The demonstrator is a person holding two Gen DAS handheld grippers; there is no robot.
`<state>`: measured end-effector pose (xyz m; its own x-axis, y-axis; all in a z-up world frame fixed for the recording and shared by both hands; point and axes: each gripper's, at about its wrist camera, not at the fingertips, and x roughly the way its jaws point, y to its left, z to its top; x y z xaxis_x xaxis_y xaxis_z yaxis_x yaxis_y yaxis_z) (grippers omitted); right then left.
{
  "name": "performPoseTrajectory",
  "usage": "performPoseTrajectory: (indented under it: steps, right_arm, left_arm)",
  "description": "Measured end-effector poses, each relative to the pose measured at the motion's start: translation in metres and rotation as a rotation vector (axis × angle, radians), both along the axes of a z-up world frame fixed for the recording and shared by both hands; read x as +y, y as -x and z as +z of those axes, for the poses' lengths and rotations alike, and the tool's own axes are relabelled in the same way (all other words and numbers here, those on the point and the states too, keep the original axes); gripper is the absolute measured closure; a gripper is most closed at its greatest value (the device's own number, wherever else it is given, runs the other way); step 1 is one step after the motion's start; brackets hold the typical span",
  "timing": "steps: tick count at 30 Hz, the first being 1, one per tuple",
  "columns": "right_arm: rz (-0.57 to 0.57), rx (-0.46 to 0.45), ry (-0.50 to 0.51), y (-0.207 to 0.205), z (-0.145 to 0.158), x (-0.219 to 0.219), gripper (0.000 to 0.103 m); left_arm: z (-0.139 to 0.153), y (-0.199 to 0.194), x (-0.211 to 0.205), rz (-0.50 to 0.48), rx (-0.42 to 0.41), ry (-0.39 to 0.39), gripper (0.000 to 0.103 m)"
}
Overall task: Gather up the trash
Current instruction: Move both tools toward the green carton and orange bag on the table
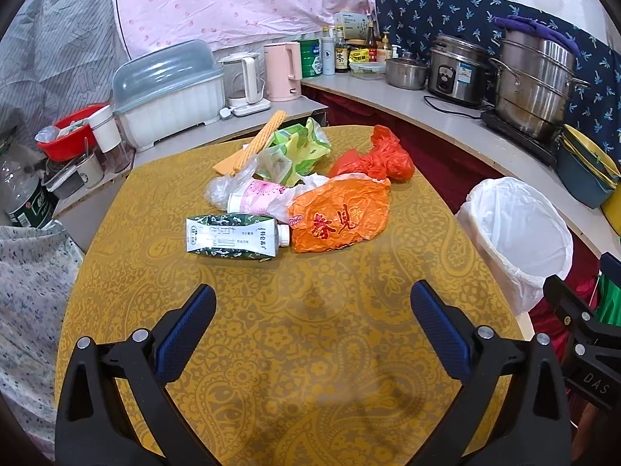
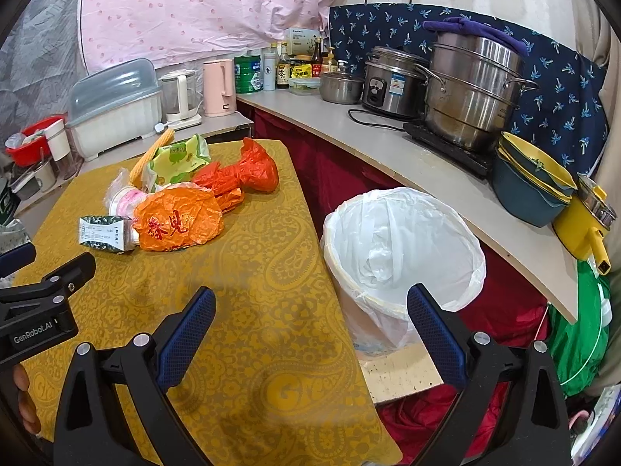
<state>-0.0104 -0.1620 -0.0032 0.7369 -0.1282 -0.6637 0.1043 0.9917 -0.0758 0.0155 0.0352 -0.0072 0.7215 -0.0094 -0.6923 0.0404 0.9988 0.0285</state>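
A heap of trash lies on the yellow patterned table: a green and white drink carton, an orange wrapper, a red plastic bag, a pink cup in clear plastic, green packets and a wafer stick. The same heap shows in the right wrist view, with the orange wrapper and carton nearest. A white-lined bin stands right of the table. My left gripper is open and empty, short of the carton. My right gripper is open and empty over the table's right edge.
A counter runs behind and right with steel pots, a rice cooker, stacked bowls, bottles and kettles. A dish box and a red basin stand at the left. The bin also shows in the left wrist view.
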Motion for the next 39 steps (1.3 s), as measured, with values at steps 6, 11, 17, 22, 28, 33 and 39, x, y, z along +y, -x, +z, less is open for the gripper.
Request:
performPoseTrajectory:
  steps: [6, 11, 17, 22, 28, 33, 39]
  right_arm:
    - [0.005, 0.006, 0.003, -0.009, -0.002, 0.007, 0.008]
    - [0.004, 0.011, 0.000, -0.020, -0.008, 0.013, 0.008]
    - [0.009, 0.021, -0.042, -0.045, -0.019, 0.023, 0.008]
    - [0.021, 0.028, -0.094, -0.074, -0.026, 0.037, 0.008]
    - [0.060, 0.030, -0.103, -0.103, -0.036, 0.066, 0.008]
    - [0.069, 0.043, -0.096, -0.124, -0.045, 0.081, 0.008]
    - [0.040, 0.067, -0.095, -0.139, -0.051, 0.081, 0.008]
  left_arm:
    - [-0.002, -0.007, 0.006, 0.001, 0.010, 0.011, 0.007]
    - [-0.008, -0.014, 0.019, 0.008, 0.026, 0.030, 0.007]
    - [-0.019, -0.034, 0.054, 0.056, 0.047, 0.042, 0.007]
    - [-0.030, -0.059, 0.098, 0.114, 0.071, 0.062, 0.007]
    - [-0.047, -0.092, 0.140, 0.124, 0.105, 0.097, 0.007]
    - [-0.064, -0.120, 0.156, 0.047, 0.132, 0.155, 0.007]
    - [-0.072, -0.128, 0.154, 0.017, 0.132, 0.112, 0.007]
